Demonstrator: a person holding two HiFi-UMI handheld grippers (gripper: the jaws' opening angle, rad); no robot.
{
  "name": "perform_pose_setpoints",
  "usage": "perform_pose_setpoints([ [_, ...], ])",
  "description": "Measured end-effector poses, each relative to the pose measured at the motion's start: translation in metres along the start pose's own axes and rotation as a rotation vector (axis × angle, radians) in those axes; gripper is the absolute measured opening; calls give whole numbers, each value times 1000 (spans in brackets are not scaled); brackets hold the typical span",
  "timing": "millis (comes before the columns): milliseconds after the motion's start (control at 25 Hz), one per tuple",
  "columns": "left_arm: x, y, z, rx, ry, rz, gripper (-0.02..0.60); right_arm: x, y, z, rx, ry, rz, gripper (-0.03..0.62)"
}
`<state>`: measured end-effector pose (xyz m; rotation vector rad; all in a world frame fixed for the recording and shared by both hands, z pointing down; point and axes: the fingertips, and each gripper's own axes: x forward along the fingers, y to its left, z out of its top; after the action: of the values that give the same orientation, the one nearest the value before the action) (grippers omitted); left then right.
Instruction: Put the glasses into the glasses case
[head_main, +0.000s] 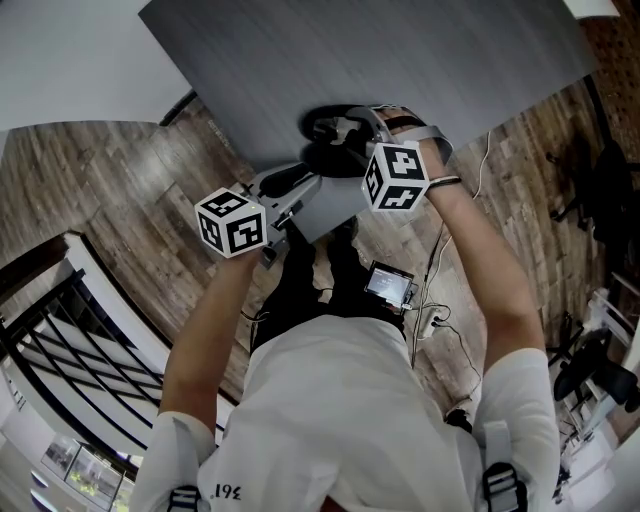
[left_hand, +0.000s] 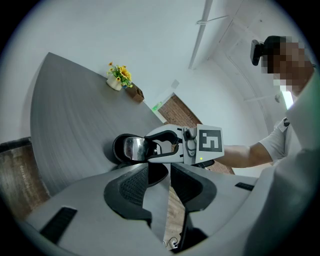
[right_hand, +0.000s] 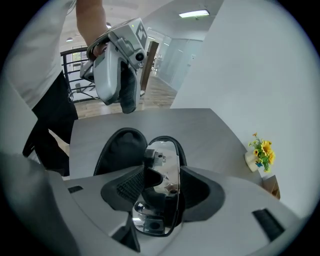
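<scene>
In the head view, upper centre, a cube (head_main: 397, 178) hid the right jaws and part of the black case (head_main: 322, 160). The right gripper (right_hand: 163, 181), pitched steeply down, pinched the glasses (right_hand: 169, 160) upright at the open case near the table (left_hand: 65, 110) edge. The left gripper (left_hand: 168, 176) lay nearly level, jaws spread and empty.

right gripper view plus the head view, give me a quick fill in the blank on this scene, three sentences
1. The right gripper grips the mirrored ____ between its fingers.
2. The black glasses case lies ____ on the gray table, with its two halves side by side.
3. Near the far edge of the table stands a small pot of ____ flowers.

Missing words: glasses; open; yellow
</scene>
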<state>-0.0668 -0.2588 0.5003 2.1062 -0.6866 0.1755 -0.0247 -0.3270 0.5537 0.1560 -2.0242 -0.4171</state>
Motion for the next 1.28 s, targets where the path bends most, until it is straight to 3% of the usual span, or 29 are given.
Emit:
perform_pose_setpoints([
  [280,-2,2,-4,-8,0,4,138,10,-4,10,-39,-12,-6,228],
  [640,-5,5,-8,-24,4,16,138,12,-1,6,-30,4,77,264],
  [1280,-4,5,-5,-23,2,11,138,11,-3,7,12,-6,68,279],
])
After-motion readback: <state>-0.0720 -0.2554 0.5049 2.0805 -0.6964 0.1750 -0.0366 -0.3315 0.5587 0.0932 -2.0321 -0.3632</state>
